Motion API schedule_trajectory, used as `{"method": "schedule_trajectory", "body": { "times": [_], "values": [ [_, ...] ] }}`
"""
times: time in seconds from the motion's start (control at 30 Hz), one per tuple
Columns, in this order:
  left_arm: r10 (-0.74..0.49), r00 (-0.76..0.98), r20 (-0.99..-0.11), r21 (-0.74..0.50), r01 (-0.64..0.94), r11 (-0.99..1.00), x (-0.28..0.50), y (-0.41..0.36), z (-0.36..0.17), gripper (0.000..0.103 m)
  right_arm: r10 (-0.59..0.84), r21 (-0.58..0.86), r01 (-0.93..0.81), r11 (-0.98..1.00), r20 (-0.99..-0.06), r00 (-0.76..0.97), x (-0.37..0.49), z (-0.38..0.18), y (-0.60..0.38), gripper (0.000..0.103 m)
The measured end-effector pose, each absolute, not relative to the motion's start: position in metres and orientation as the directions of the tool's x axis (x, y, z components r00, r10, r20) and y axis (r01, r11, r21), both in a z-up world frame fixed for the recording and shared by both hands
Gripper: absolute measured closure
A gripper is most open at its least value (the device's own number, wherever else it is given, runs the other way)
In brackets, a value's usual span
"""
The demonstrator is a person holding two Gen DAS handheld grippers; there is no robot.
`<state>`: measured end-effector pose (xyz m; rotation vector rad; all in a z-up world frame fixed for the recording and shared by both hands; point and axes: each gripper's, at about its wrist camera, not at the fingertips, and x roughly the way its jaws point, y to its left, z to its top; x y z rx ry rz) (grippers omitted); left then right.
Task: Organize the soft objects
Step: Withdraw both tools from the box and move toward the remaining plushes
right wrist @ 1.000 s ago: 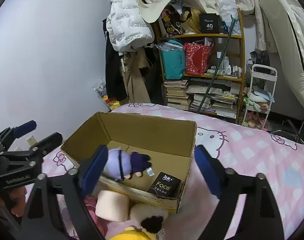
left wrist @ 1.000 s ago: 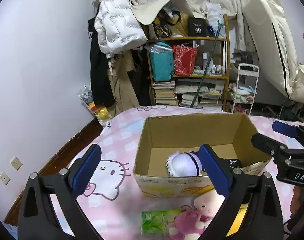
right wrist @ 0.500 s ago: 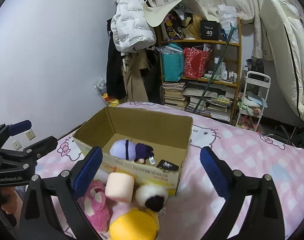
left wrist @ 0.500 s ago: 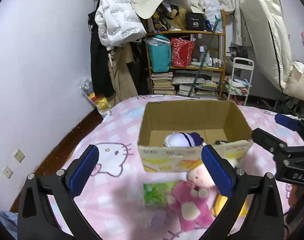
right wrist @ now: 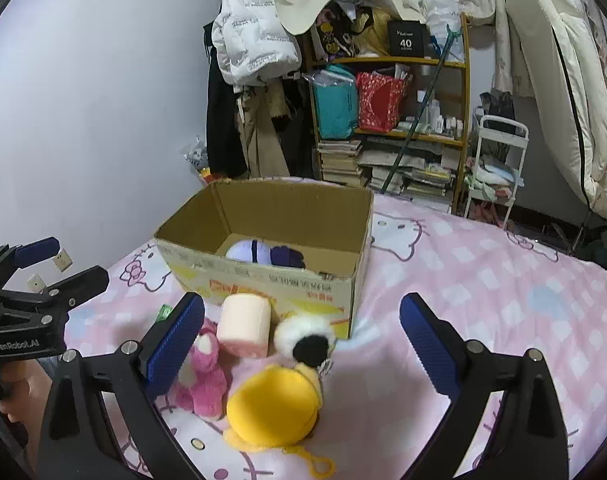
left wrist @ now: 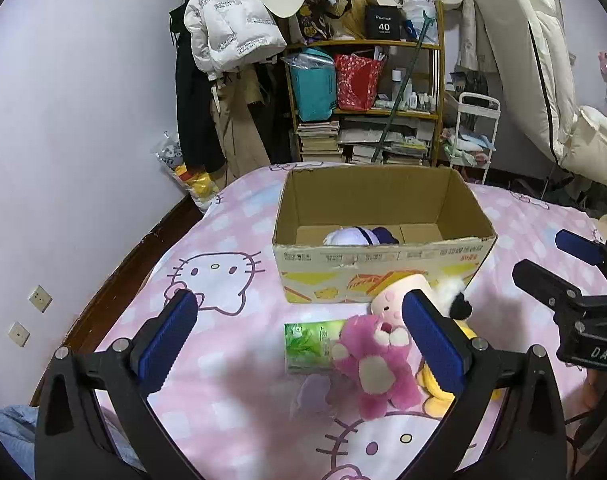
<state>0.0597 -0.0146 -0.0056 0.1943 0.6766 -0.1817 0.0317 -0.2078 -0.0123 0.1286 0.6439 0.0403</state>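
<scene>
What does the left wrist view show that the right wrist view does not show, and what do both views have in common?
Only the left wrist view shows the whole green tissue pack lying flat beside the pink plush, and the right gripper from the side.

Only the right wrist view shows the full yellow plush with its yellow loop, and the left gripper from the side.

Both show the cardboard box with a purple and white plush inside, the cream cylinder plush, and the white and black plush in front of it.

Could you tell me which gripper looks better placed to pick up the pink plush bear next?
Probably left: the left gripper is open with the pink plush bear just inside its right finger. The right gripper centres on the yellow plush.
</scene>
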Motion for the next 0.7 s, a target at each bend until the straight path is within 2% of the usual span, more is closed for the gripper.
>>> {"method": "schedule_trajectory", "body": {
  "times": [0.43, 0.7],
  "values": [
    [-0.098, 0.725, -0.682, 0.105, 0.229, 0.968, 0.082, -0.016, -0.023, 0.002, 0.081, 0.114, -0.004, 0.993, -0.680, 0.729, 0.044, -0.040, -0.204, 0.001],
    [-0.139, 0.658, -0.740, 0.029, 0.238, 0.971, 0.105, -0.018, -0.038, 0.002, 0.094, 0.147, 0.025, 0.989, -0.743, 0.662, 0.057, -0.062, -0.213, 0.001]
  ]
}}
